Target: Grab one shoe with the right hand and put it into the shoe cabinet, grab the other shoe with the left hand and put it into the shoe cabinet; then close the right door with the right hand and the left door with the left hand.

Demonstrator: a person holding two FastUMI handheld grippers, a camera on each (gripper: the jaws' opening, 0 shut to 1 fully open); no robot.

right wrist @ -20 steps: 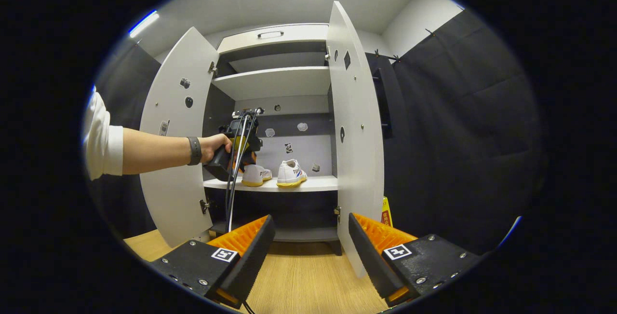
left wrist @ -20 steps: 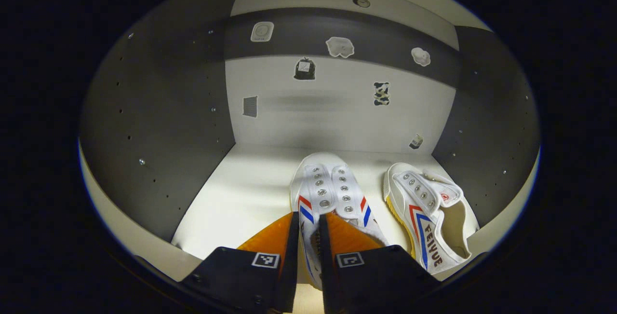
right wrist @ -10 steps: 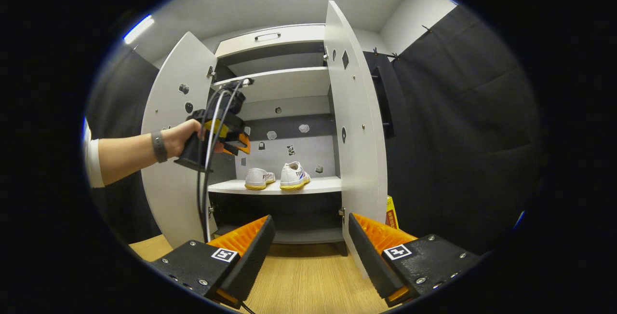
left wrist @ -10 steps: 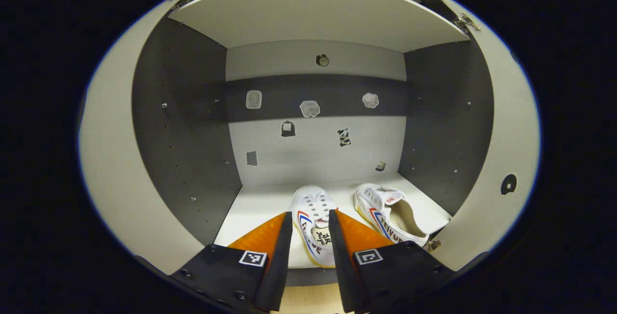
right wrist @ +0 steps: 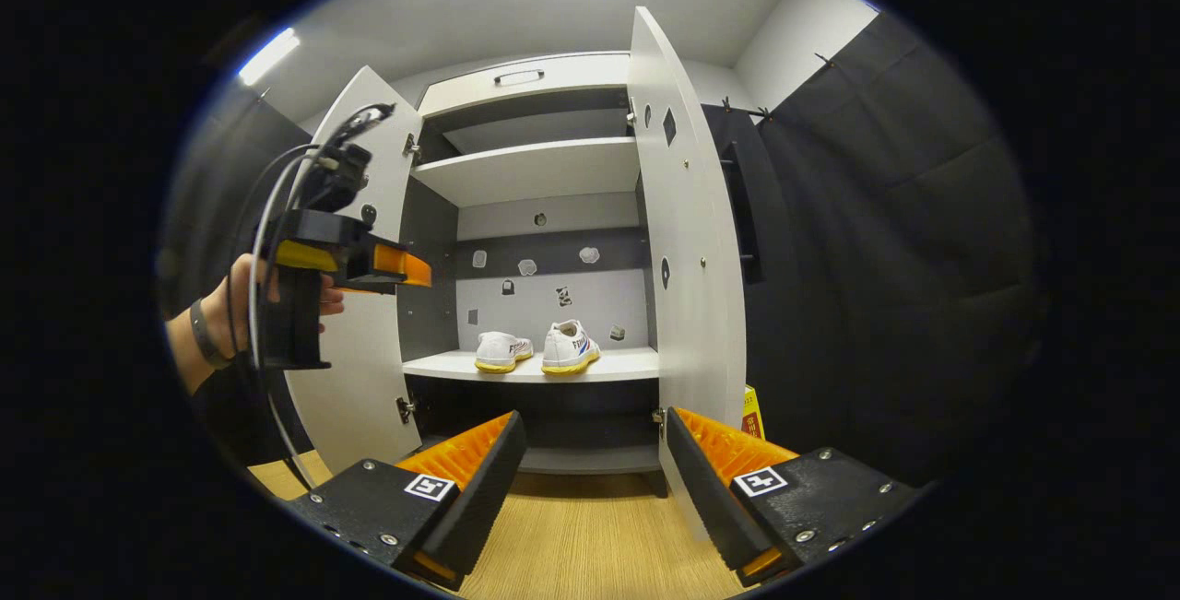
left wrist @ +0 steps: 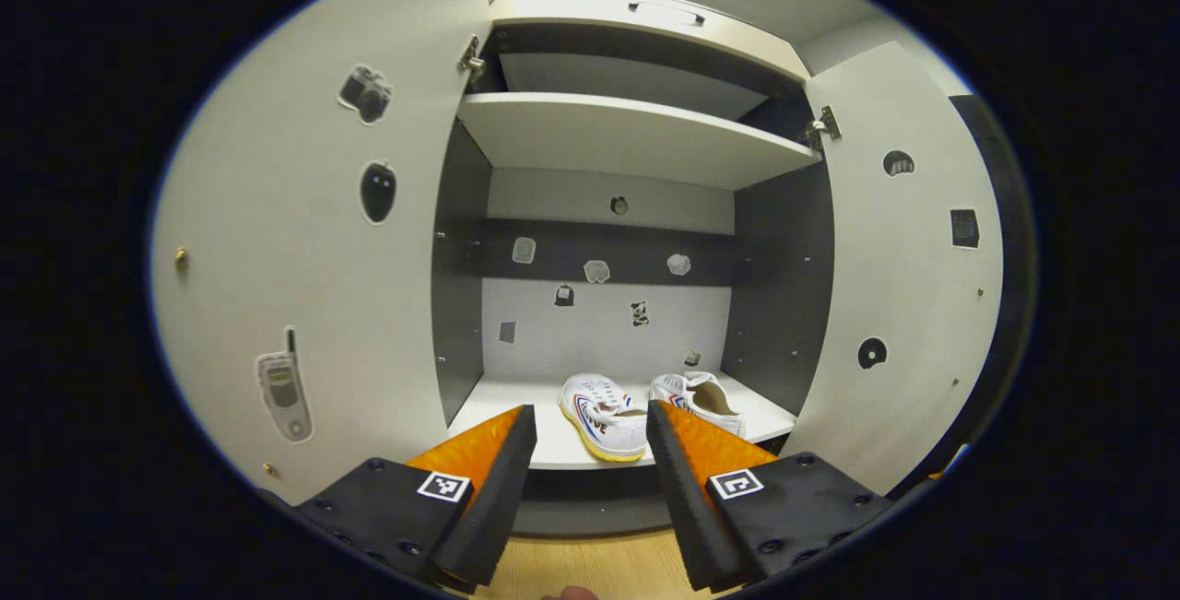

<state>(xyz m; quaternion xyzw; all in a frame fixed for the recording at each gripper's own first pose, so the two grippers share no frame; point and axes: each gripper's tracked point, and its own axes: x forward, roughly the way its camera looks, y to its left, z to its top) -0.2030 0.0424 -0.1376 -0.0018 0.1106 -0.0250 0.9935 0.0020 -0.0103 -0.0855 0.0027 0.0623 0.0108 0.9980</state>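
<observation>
Two white shoes with red and blue stripes stand side by side on the cabinet's middle shelf [left wrist: 516, 408]: the left shoe [left wrist: 604, 416] [right wrist: 502, 350] and the right shoe [left wrist: 698, 399] [right wrist: 569, 347]. Both cabinet doors stand wide: the left door [left wrist: 313, 259] [right wrist: 364, 370] and the right door [left wrist: 899, 277] [right wrist: 687, 241]. My left gripper [left wrist: 590, 471] is open, held back in front of the cabinet with nothing between its fingers; in the right gripper view it [right wrist: 406, 270] is held by a hand beside the left door. My right gripper [right wrist: 590, 462] is open, low over the floor before the cabinet.
The cabinet has an upper shelf [right wrist: 530, 167] and a lower compartment [right wrist: 544, 439]. Stickers dot the back wall and doors. Wooden floor [right wrist: 590, 554] lies in front. A yellow item [right wrist: 754, 411] sits behind the right door by the black cloth wall.
My left gripper let go of the left shoe, opened wider and drew back out of the cabinet toward the left door. The right gripper barely moved.
</observation>
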